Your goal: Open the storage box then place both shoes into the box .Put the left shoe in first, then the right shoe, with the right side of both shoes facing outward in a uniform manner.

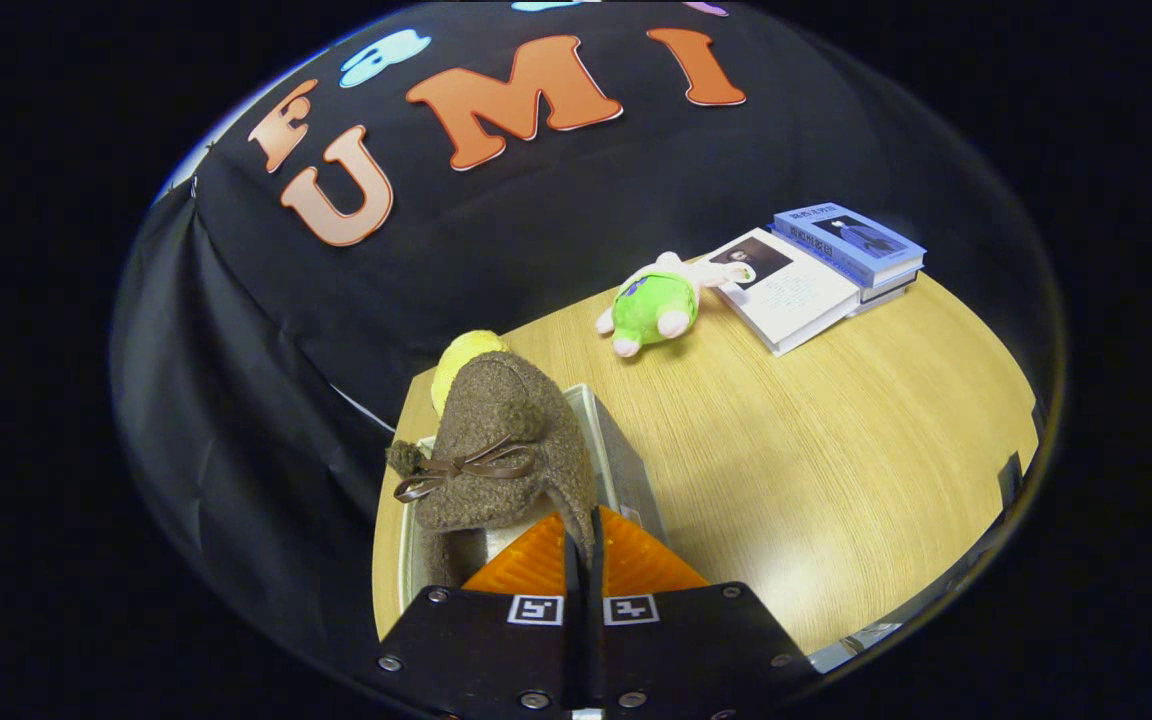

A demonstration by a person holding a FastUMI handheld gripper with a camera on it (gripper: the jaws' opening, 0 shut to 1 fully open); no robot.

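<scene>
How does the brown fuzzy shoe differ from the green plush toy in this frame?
The brown fuzzy shoe with a bow is pinched by its edge between the fingers of the gripper and held up over the clear storage box; the green plush toy lies free on the wooden table, well beyond the fingers beside the books. The shoe is dull brown, the toy bright green. Both look soft.

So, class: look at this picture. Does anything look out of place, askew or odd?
Mildly. The brown shoe hangs toe-up over the storage box, its edge pinched between the gripper's closed fingers. A green plush toy lies tipped over on the table beside the books. Nothing looks spilled or damaged.
</scene>
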